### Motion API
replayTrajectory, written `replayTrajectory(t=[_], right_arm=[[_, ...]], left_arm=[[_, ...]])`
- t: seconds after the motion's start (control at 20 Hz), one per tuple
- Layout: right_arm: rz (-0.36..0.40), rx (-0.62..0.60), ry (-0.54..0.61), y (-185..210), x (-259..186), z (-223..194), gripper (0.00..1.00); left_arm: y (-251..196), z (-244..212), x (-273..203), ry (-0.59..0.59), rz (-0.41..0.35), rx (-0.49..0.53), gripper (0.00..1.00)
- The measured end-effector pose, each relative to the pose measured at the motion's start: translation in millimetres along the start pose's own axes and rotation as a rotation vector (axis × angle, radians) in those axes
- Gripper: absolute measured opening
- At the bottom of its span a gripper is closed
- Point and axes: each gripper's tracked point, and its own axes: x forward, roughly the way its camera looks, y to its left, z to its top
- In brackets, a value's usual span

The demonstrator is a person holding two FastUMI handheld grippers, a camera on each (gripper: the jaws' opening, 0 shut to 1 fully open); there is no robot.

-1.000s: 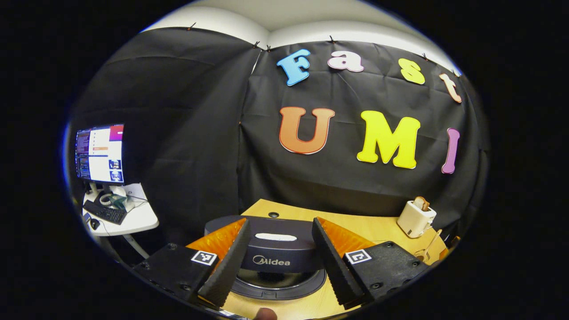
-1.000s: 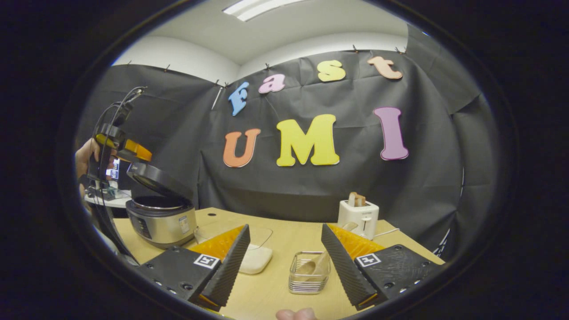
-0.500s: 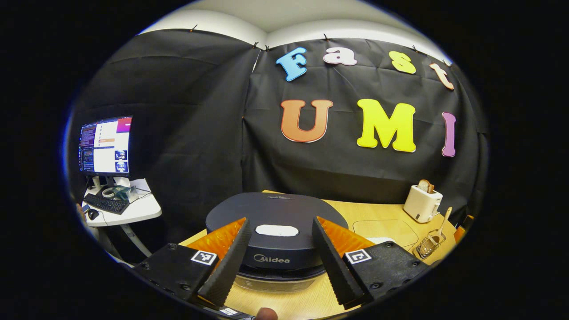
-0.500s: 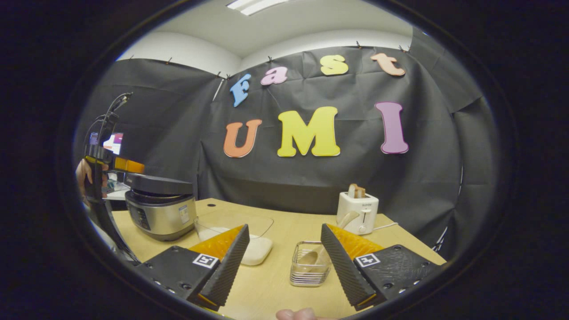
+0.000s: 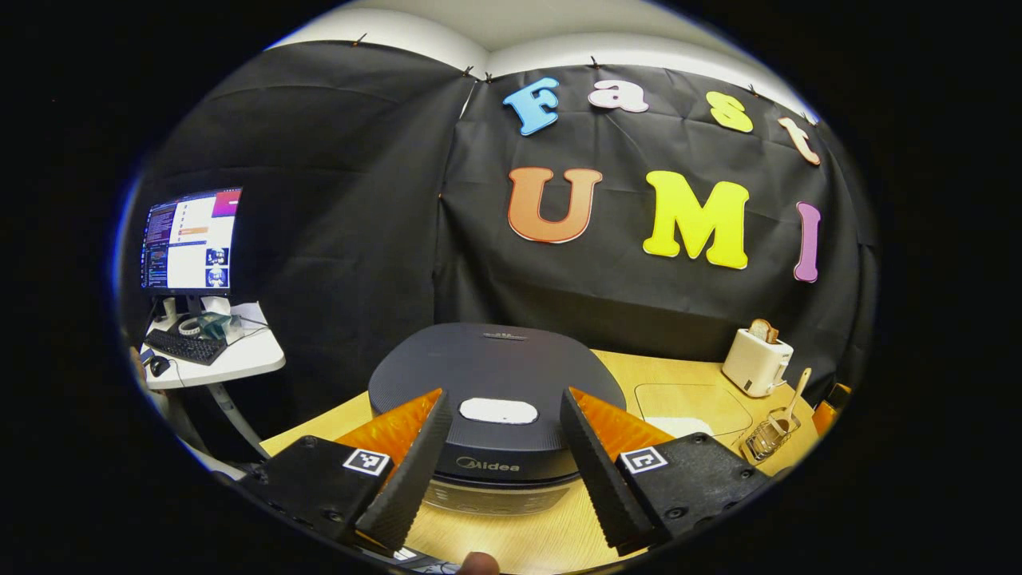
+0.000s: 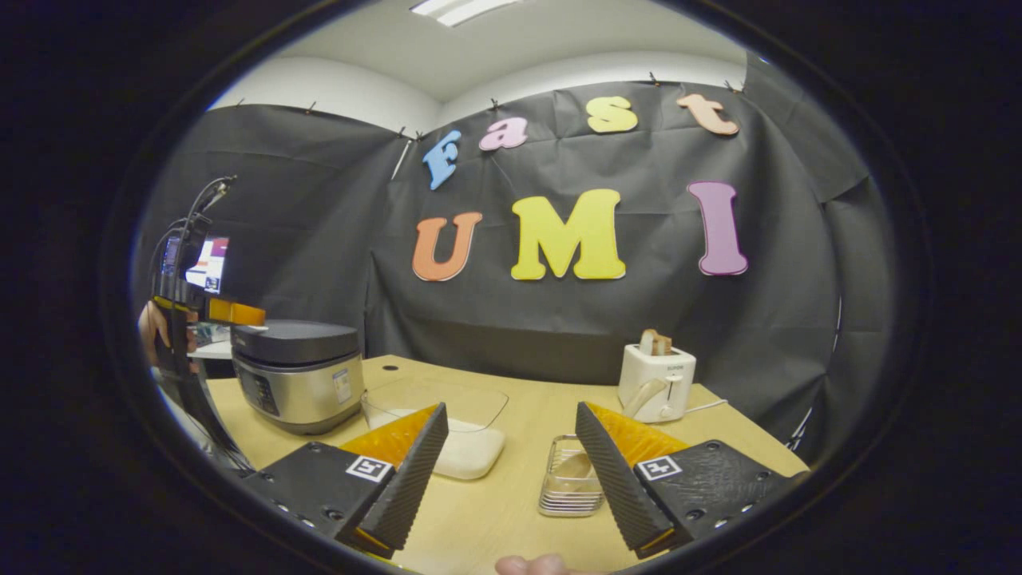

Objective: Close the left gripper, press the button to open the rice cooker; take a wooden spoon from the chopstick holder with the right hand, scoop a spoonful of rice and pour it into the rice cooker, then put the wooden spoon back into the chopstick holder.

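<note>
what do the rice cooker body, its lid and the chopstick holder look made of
Rice cooker body: probably brushed metal, silvery with a soft sheen. Lid: likely matte dark plastic, no glare. Chopstick holder: thin shiny metal wire, see-through between the bars.

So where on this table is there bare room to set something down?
Bare tabletop lies between the rice container and the chopstick holder, running back to the cloth wall, and behind the container toward the toaster. It is crowded on the left, where the rice cooker sits close beside the container.
</note>
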Motion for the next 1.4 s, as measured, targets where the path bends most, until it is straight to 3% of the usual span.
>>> replayTrajectory(t=[0.3,0.5,1.0,1.05,1.1,1.15,1.4], right_arm=[[0.000,0.011,0.011,0,2,-4,0.95],[-0.001,0.020,0.013,1,4,-4,0.92],[0.033,-0.034,-0.002,10,2,9,0.95],[0.027,-0.048,-0.023,8,1,17,0.96],[0.032,-0.061,-0.050,9,-2,25,0.95],[0.025,-0.073,-0.079,7,-5,33,0.95],[-0.013,-0.020,-0.146,-6,-22,49,0.94]], left_arm=[[2,-3,-1,-0.015,0.005,0.011,0.86],[6,-16,0,-0.003,0.037,0.094,0.83],[5,-12,-1,-0.005,0.019,0.063,0.75],[2,-10,-2,-0.014,0.023,0.034,0.80],[1,-4,-5,-0.029,0.050,0.010,0.94],[-3,5,-6,-0.067,0.049,0.013,1.00],[-56,45,-34,-0.223,0.013,0.074,0.98]])
